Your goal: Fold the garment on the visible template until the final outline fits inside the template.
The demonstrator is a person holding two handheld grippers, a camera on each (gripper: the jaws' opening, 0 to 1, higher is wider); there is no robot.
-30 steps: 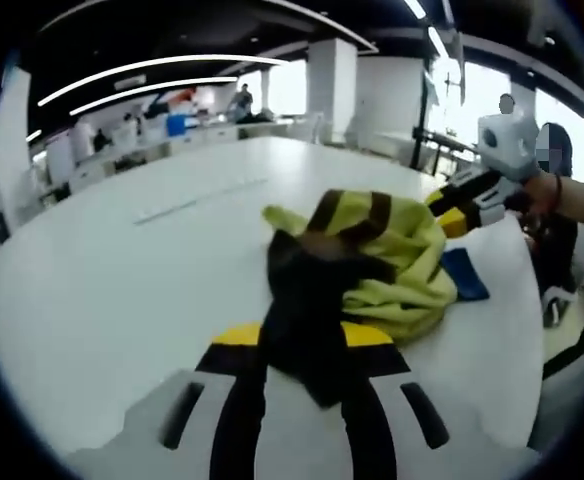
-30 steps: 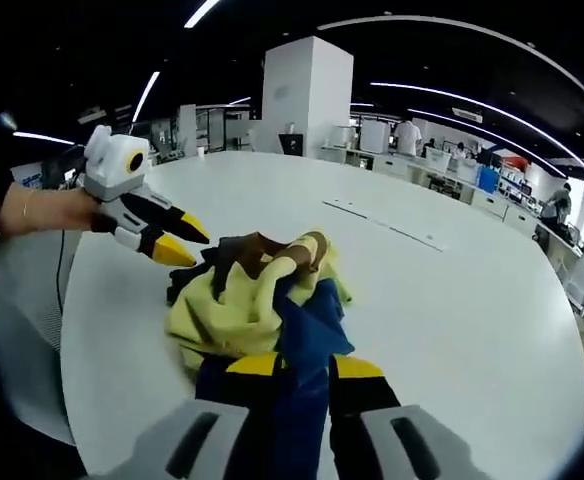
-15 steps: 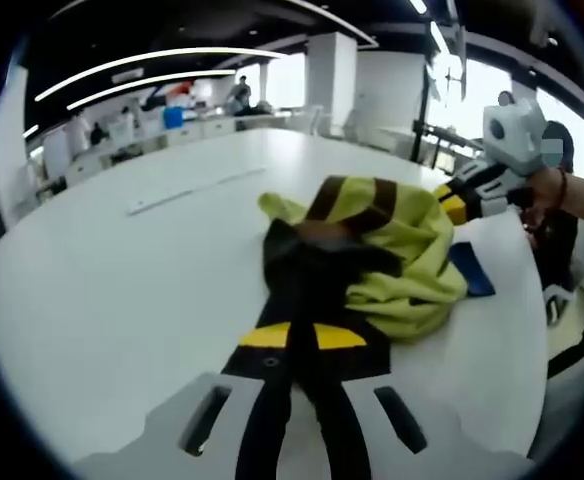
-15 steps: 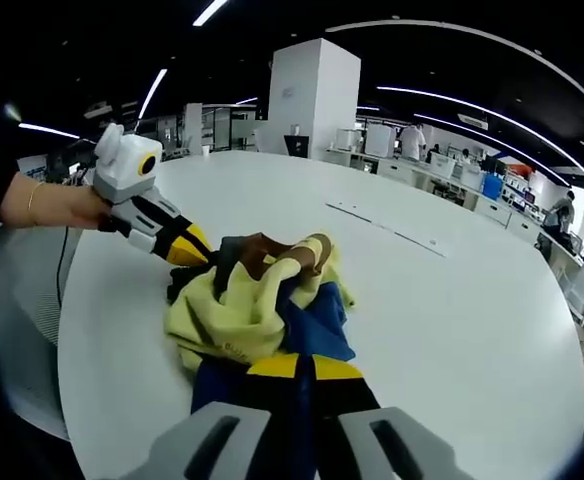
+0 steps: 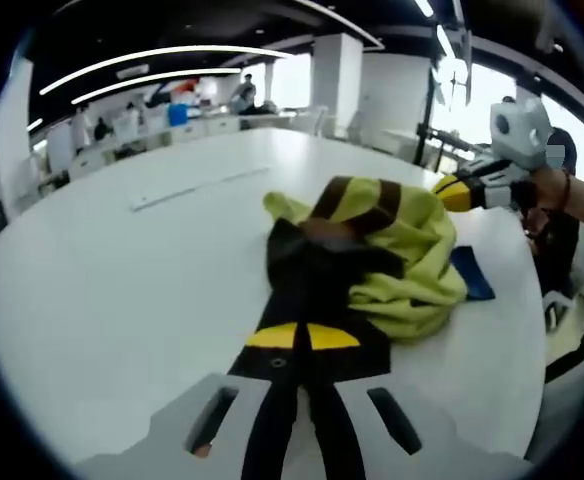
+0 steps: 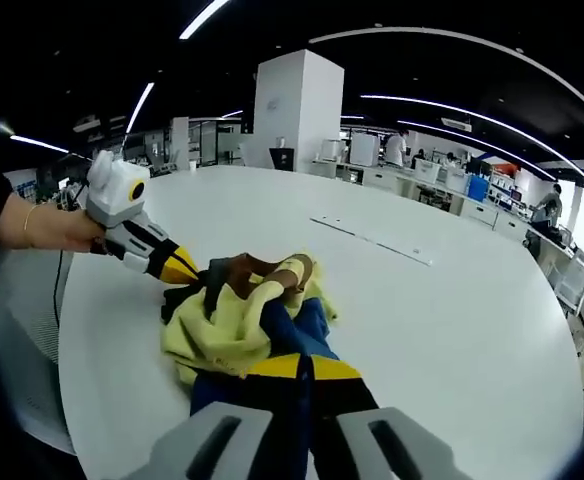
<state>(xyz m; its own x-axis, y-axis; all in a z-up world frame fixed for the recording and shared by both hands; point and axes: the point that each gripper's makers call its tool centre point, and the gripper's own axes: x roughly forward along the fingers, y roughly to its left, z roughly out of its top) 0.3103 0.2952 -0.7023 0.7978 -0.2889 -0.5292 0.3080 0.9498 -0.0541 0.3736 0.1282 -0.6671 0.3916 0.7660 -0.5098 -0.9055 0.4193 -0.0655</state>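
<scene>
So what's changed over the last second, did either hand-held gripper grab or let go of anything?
Both closed. The left hand-held gripper went from open, jaws straddling the garment's dark part, to shut on it. The right hand-held gripper closed on the blue part. Nothing was let go. The garment stays bunched on the white table.

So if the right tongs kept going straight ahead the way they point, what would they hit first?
The right tongs, already shut on the blue part of the garment, would push straight into its bunched yellow cloth. Beyond that lies bare white table, though depth is hard to judge.
</scene>
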